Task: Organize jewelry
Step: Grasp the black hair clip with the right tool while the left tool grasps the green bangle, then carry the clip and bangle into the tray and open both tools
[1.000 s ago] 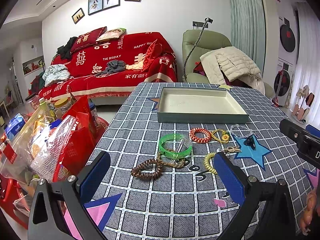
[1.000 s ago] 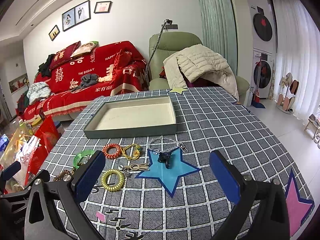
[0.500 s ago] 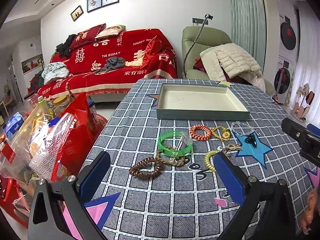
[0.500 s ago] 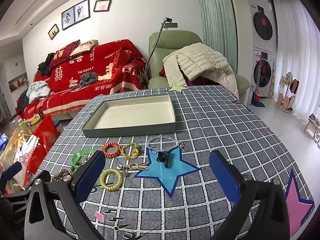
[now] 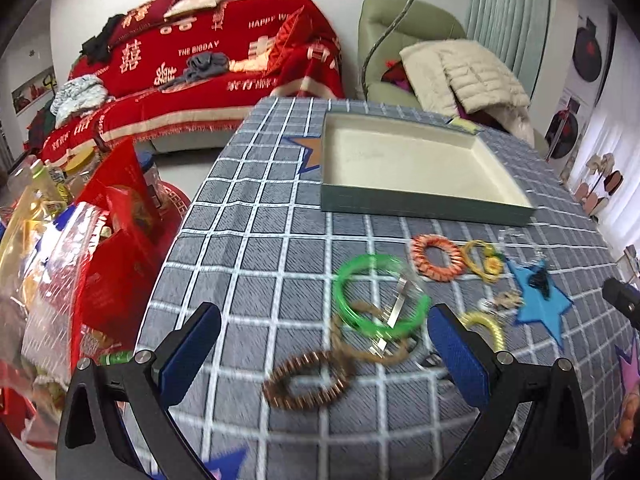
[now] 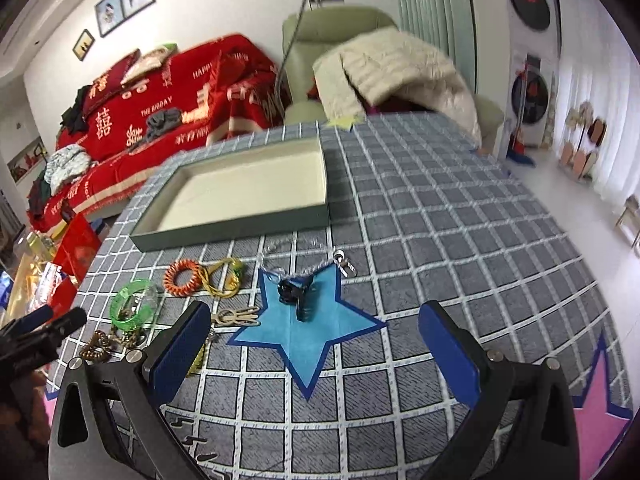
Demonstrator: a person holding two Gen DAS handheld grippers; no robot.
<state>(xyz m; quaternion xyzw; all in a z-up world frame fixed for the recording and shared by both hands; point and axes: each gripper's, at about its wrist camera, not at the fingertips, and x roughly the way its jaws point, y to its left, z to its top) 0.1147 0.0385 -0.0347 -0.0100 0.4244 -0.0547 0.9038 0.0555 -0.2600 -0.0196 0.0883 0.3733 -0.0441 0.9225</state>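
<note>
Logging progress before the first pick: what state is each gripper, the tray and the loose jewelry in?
left gripper: open, holding nothing
right gripper: open, holding nothing
tray: nothing inside
green bangle: flat on the tablecloth, outside the tray
brown coil tie: on the tablecloth, between the left fingers
black claw clip: lying on the blue star

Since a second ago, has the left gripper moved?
Yes. The left gripper has dropped forward toward the table: the brown coil hair tie, earlier ahead of the fingertips, now lies between them.

Black gripper (image 5: 324, 350) frames — blue pads (image 6: 182, 350), silver screws.
</note>
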